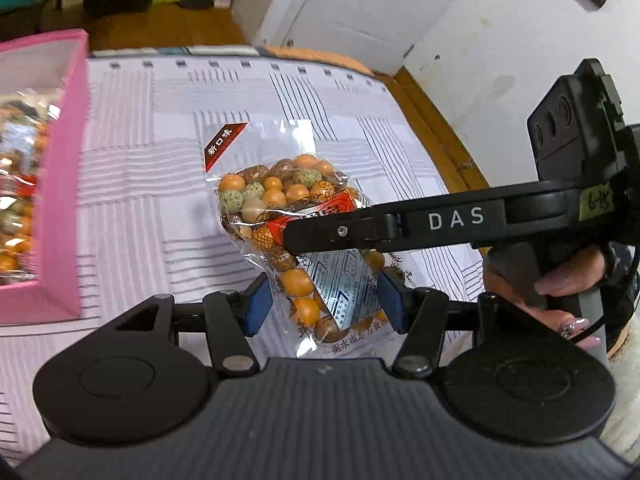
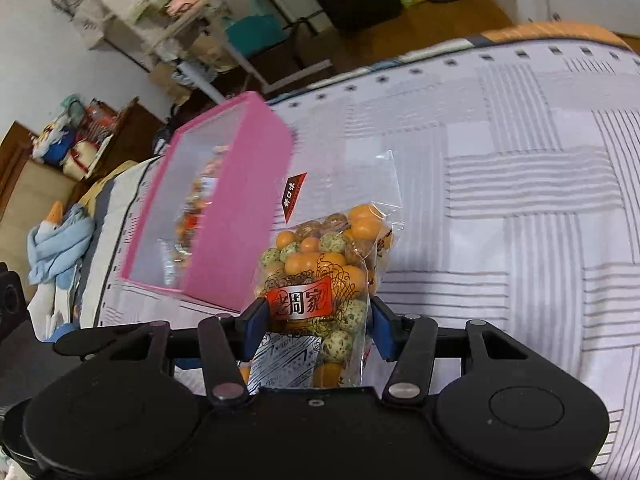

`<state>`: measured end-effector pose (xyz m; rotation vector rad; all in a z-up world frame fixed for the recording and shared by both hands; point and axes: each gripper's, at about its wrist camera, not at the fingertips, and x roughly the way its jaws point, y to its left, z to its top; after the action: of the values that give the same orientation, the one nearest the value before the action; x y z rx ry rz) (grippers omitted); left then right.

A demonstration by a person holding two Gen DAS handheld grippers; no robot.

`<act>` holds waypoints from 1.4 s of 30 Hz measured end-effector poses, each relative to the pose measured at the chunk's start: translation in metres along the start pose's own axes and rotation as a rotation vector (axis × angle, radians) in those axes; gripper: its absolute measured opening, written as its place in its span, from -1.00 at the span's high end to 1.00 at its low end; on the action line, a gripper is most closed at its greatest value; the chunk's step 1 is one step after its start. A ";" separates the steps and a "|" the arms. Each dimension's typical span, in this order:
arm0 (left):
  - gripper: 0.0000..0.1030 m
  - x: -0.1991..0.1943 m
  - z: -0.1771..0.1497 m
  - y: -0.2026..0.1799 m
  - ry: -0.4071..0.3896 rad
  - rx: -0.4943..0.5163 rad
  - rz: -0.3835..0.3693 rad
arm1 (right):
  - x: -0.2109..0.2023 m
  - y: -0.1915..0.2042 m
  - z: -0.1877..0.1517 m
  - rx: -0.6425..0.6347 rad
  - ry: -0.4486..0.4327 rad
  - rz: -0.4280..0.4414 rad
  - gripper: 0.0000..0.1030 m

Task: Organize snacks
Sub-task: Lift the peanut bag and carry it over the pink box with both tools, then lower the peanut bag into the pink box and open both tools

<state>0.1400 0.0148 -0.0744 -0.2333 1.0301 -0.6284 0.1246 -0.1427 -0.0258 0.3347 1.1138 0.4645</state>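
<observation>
While both grippers are pinching one snack bag (image 2: 320, 280) at lower centre, right gripper (image 2: 316, 328) mid-pack and left gripper (image 1: 324, 306) at its tail, it's looking light, crinkly and slippery, hanging beside the pink box (image 2: 240, 216).

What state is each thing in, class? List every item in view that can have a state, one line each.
Left gripper: shut on the snack bag's lower end.
Right gripper: shut on the snack bag at its red label.
Snack bag: sealed, full of coated nuts, held up above the bedsheet.
Pink box: open on top, snack bags already inside, resting on the bedsheet.
Bedsheet: spread flat.
</observation>
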 end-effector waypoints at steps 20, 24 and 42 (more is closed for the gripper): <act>-0.08 -0.118 0.016 0.136 -0.215 -0.028 0.106 | 0.099 0.147 0.070 -0.054 -0.012 0.053 -0.15; -0.08 -0.118 0.023 0.173 -0.213 -0.060 0.131 | 0.133 0.155 0.081 -0.017 0.002 0.061 -0.15; -0.10 -0.087 0.026 0.208 -0.201 0.021 0.548 | 0.177 0.150 0.072 -0.058 -0.007 0.165 -0.29</act>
<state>0.2096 0.2301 -0.0945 0.0096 0.8417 -0.1152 0.2259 0.0753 -0.0618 0.3795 1.0678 0.6400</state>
